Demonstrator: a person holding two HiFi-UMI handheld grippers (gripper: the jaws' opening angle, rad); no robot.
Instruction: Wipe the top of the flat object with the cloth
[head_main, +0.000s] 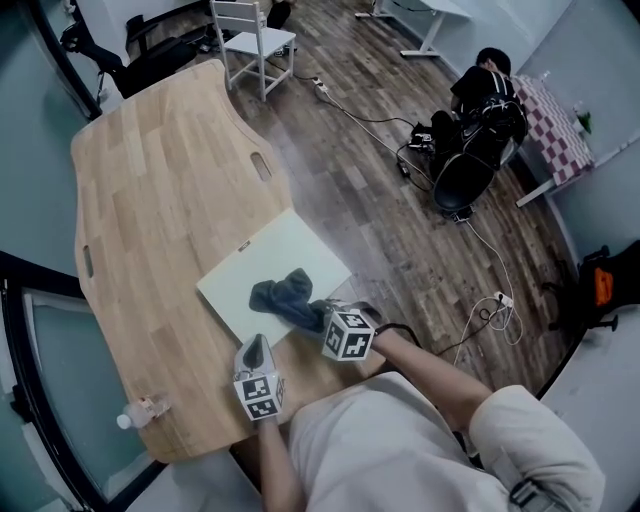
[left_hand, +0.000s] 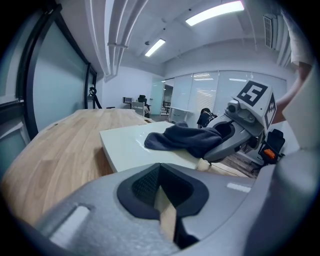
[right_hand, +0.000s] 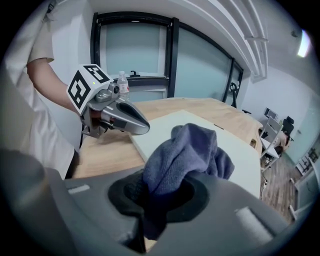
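Observation:
A pale green flat board (head_main: 262, 262) lies on the wooden table (head_main: 160, 190), near its front right edge. A dark blue-grey cloth (head_main: 283, 297) sits crumpled on the board's near part. My right gripper (head_main: 320, 316) is shut on the cloth's near end, and the cloth (right_hand: 187, 150) bulges out of its jaws over the board (right_hand: 240, 155). My left gripper (head_main: 256, 349) hovers over bare wood just beside the board's near left corner; its jaws are shut with nothing in them. From the left gripper (left_hand: 160, 172) view the cloth (left_hand: 187, 137) and right gripper (left_hand: 225, 136) lie ahead.
A small clear water bottle (head_main: 140, 411) lies near the table's front left corner. The table edge runs close to the board's right side. On the floor beyond are cables (head_main: 375, 120), a white chair (head_main: 255, 40) and a person by a black chair (head_main: 480, 110).

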